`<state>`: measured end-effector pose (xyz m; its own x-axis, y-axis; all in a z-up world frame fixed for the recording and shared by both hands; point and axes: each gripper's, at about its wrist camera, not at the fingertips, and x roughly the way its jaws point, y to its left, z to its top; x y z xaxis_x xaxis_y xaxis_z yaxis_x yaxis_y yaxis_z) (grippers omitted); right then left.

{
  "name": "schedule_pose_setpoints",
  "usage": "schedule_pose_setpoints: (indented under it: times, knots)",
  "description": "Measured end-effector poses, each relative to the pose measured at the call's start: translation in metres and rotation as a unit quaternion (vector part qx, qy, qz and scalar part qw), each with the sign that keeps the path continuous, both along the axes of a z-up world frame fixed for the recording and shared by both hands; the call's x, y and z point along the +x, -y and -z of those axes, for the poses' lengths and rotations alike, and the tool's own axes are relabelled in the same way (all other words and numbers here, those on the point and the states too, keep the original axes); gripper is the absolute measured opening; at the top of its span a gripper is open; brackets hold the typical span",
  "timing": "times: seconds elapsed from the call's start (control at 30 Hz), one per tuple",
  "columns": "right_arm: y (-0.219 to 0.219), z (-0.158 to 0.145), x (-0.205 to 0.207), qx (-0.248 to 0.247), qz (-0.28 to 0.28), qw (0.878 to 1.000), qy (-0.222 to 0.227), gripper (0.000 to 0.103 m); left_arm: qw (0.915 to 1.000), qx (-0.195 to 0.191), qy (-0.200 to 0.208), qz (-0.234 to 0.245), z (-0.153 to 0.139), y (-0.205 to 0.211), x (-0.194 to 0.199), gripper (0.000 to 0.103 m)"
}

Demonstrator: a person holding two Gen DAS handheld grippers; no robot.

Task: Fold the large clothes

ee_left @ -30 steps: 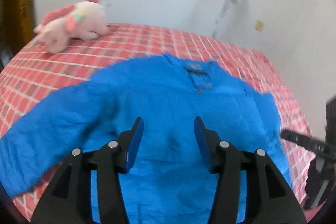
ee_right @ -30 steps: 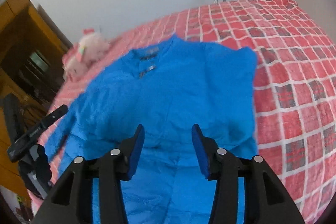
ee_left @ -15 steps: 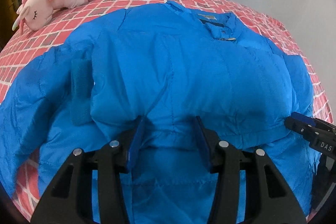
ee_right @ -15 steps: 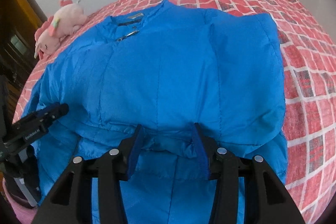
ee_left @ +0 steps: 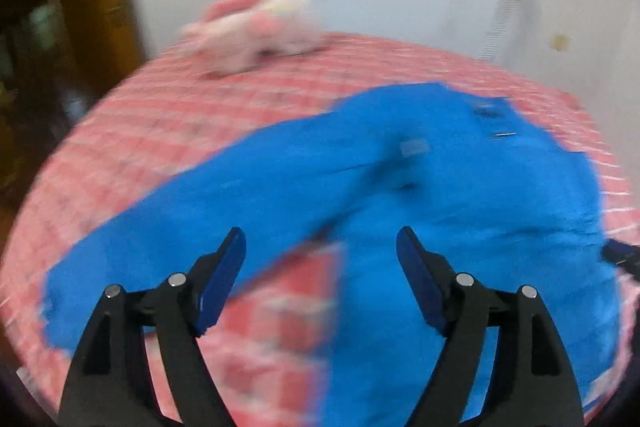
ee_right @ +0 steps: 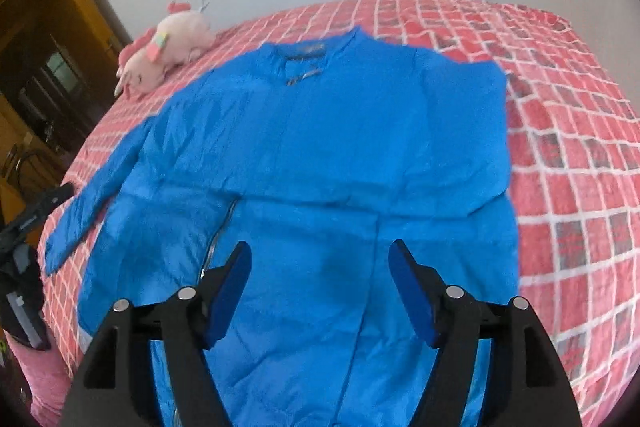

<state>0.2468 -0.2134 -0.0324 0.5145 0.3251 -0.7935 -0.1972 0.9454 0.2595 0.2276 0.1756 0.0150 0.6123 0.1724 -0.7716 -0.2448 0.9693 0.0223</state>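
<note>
A big blue padded jacket [ee_right: 328,155] lies front up on the bed, collar toward the wall; it also shows in the blurred left wrist view [ee_left: 460,219]. Its left sleeve [ee_right: 96,195] stretches out to the left; the right side is folded in over the body. My right gripper [ee_right: 320,267] is open and empty above the jacket's lower part. My left gripper [ee_left: 320,251] is open and empty above the sleeve [ee_left: 208,211] and the jacket's left edge. The left gripper's body shows at the right wrist view's left edge [ee_right: 36,211].
The bed has a red checked cover [ee_right: 572,147]. A pink plush toy [ee_right: 164,47] lies at the far left of the bed, also in the left wrist view [ee_left: 256,31]. A wooden wardrobe [ee_right: 40,67] stands left; a white wall behind.
Both grippers were down on the jacket's fold half a second ago; both have since lifted off, open and empty. The left gripper has swung left toward the sleeve, its view blurred.
</note>
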Motion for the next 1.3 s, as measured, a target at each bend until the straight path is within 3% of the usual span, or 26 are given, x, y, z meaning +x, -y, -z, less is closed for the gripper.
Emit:
schedule_pose_setpoints:
  times: [0.1,0.23,0.3,0.4,0.57,0.73,0.83,0.9,0.93,1.1,1.2,1.3]
  knots:
    - [-0.007,0.0,-0.006,-0.008,-0.009,1.0,0.006,0.071,0.9955,0.011,-0.019,-0.093,0.005,-0.071,-0.044,0.08]
    - [-0.013,0.0,-0.007,-0.014,-0.013,1.0,0.005,0.071,0.9764,0.008,-0.039,-0.212,0.015,-0.157,-0.098,0.084]
    - [-0.014,0.003,-0.005,-0.018,-0.011,1.0,0.002,0.071,0.9632,-0.016,-0.047,-0.264,0.024,-0.197,-0.122,0.084]
    - [-0.017,0.008,-0.004,-0.026,-0.007,1.0,-0.004,0.071,0.9544,-0.055,-0.05,-0.289,0.037,-0.23,-0.137,0.084]
    - [-0.018,0.016,-0.003,-0.028,-0.005,1.0,-0.013,0.071,0.9551,-0.124,-0.039,-0.266,0.055,-0.251,-0.127,0.084]
    - [-0.014,0.02,-0.002,-0.024,0.003,1.0,-0.019,0.071,0.953,-0.135,-0.032,-0.27,0.068,-0.26,-0.112,0.084]
    - [-0.013,0.02,-0.002,-0.025,0.005,1.0,-0.018,0.071,0.9535,-0.133,-0.023,-0.27,0.072,-0.255,-0.118,0.063]
    - [-0.013,0.02,-0.002,-0.023,0.004,1.0,-0.019,0.071,0.9545,-0.15,-0.011,-0.257,0.068,-0.25,-0.116,0.036]
    - [-0.013,0.02,-0.002,-0.022,0.003,1.0,-0.018,0.071,0.9547,-0.153,-0.008,-0.255,0.067,-0.248,-0.115,0.032]
    - [-0.01,0.013,-0.005,-0.02,0.005,1.0,-0.008,0.071,0.9574,-0.15,0.045,-0.243,0.035,-0.221,-0.11,0.027]
    - [-0.006,0.01,-0.007,-0.02,0.012,1.0,-0.002,0.071,0.9648,-0.136,0.084,-0.209,0.003,-0.189,-0.103,0.027]
    - [-0.002,0.009,-0.007,-0.023,0.018,1.0,0.001,0.071,0.9738,-0.126,0.123,-0.144,-0.034,-0.14,-0.087,0.027]
